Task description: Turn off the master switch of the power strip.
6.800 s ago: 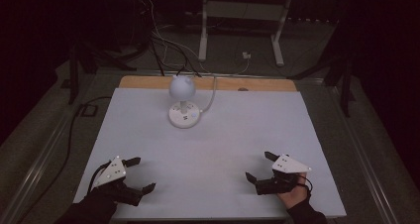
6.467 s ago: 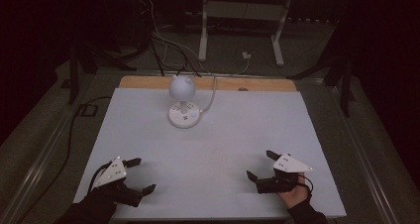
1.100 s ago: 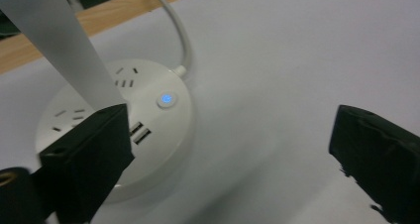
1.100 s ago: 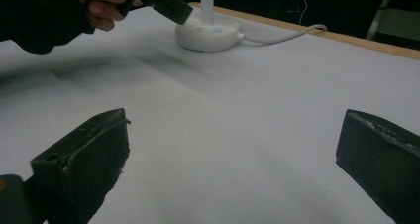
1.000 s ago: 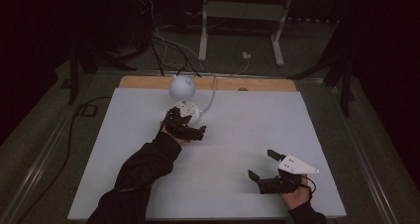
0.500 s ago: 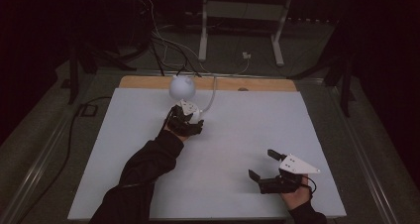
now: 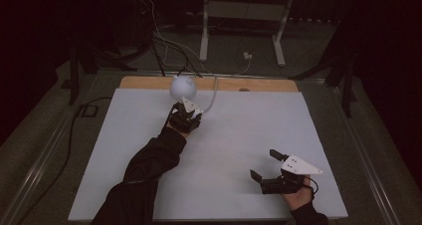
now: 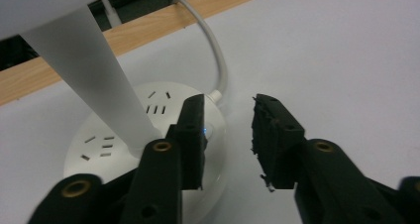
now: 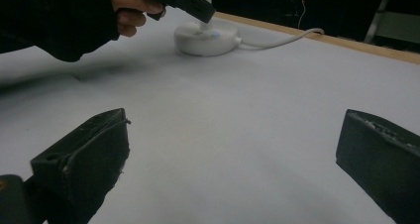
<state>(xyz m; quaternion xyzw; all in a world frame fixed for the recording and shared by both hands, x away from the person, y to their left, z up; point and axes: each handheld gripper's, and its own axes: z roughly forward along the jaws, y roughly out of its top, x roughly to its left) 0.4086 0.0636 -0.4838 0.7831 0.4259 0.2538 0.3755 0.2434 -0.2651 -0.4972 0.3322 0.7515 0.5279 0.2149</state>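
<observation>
Both grippers were parted: left gripper (image 8: 228,135) over the lamp base (image 8: 106,135), right gripper (image 7: 266,166) well apart from it.

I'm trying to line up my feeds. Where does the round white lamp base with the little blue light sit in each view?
High view: lamp base upper centre-left, mostly hidden beneath the left gripper.
Left gripper view: lower left, under the gripper's jaw, blue light beside the jaw tip.
Right gripper view: top centre, far across the table.
Shared landmark: the white cable leaving the base toward the wooden edge.
</observation>
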